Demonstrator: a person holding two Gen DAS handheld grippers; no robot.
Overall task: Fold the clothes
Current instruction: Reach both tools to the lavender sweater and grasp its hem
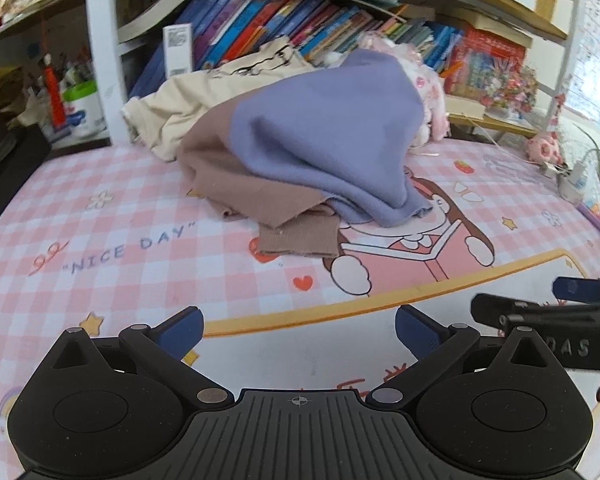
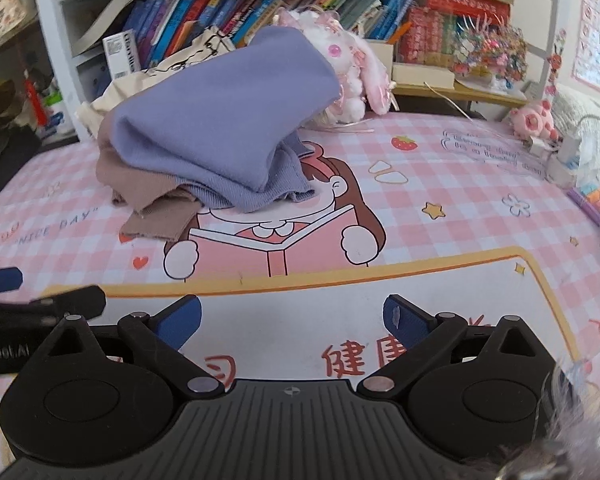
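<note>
A lilac garment lies heaped on top of a dusty-pink garment at the back of a pink checked table mat. Behind them a cream garment is bunched against the bookshelf. My left gripper is open and empty over the mat's near part, well short of the pile. My right gripper is likewise open and empty; it also shows at the right edge of the left wrist view. The left gripper shows at the left edge of the right wrist view.
A bookshelf full of books stands behind the clothes. A pink plush rabbit sits right of the pile. A small pink plush, a charger with cable and small items lie at the right edge. Pens and a tub stand far left.
</note>
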